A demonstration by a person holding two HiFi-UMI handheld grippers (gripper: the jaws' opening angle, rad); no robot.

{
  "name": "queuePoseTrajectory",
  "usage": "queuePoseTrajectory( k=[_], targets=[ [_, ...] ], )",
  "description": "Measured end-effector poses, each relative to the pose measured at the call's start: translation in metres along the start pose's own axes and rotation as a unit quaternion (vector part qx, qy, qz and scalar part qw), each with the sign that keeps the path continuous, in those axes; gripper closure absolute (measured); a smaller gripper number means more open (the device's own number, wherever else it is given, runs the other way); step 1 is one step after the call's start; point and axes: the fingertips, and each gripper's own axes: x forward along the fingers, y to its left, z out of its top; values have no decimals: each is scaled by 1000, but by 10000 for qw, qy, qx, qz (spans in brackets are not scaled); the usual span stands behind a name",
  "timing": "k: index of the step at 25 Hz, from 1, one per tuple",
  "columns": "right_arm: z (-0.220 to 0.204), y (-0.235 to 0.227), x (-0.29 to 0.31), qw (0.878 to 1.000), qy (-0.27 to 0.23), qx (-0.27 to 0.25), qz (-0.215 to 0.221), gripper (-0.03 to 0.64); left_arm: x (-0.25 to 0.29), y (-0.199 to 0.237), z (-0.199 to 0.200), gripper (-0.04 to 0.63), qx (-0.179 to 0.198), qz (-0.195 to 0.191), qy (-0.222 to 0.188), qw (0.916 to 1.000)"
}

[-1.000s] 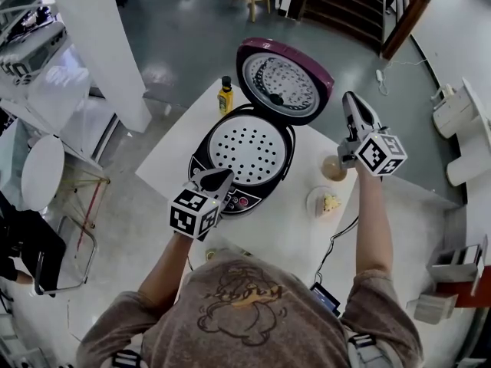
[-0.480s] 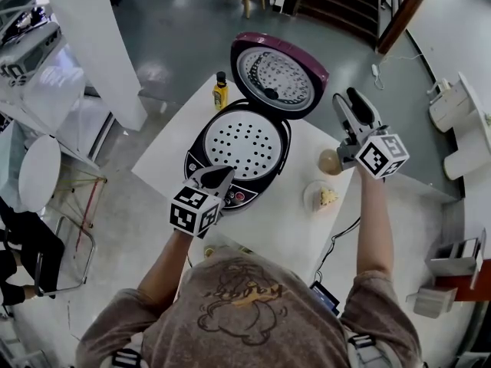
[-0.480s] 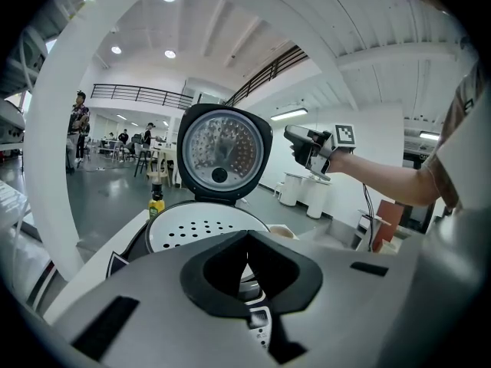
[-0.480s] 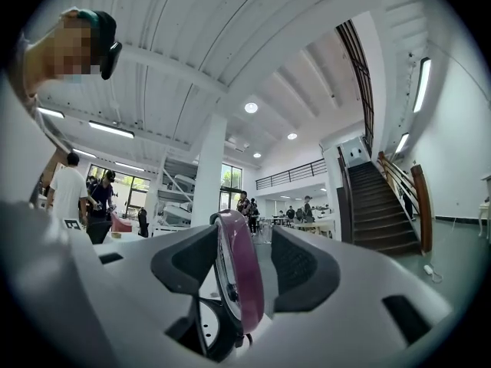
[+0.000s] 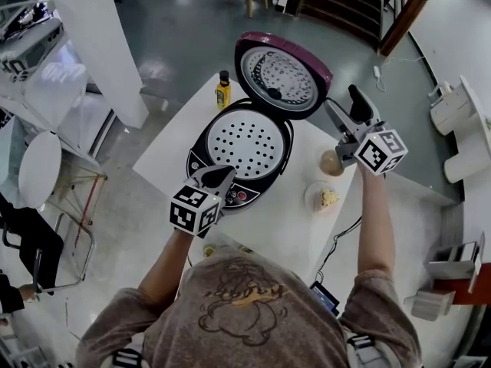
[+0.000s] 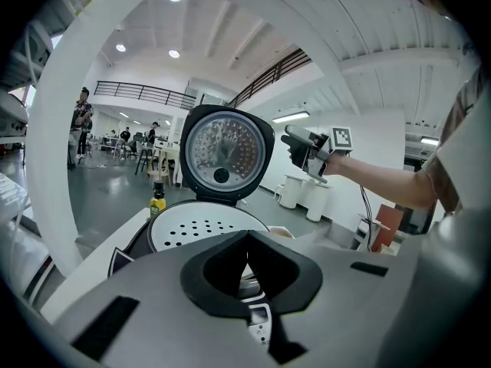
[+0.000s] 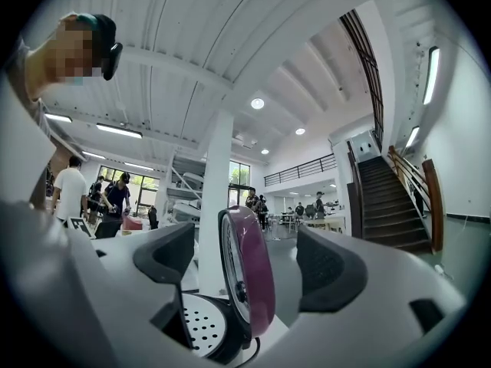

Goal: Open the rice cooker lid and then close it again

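Head view gives us the white worktop (image 5: 284,228) with the rice cooker (image 5: 244,146) on it. Its purple lid (image 5: 282,79) stands fully up on the rear hinge, and the perforated inner tray is bare. We judge the opening half done and the closing about to start. Our right tongs (image 5: 341,104) hang just beside the lid's right edge. They have just been opening and now stand wide, the rim framed in the gap but untouched. Our left tongs (image 5: 218,176) are pinched together, empty, over the front panel. Next we need to catch the lid's top edge and press it down until it latches, minding the small bottle (image 5: 223,90) nearby.
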Motion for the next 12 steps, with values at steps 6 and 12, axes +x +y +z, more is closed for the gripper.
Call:
queuePoseTrajectory(
  k=[6,12],
  targets=[
    [-3,4,19,9999,81,-33,93,206,-5,5,1,575,-80,41,-47,9999],
    [-10,5,35,9998,163,-40,147,206,-12,10,1,575,-144,105,-86,9998]
  ],
)
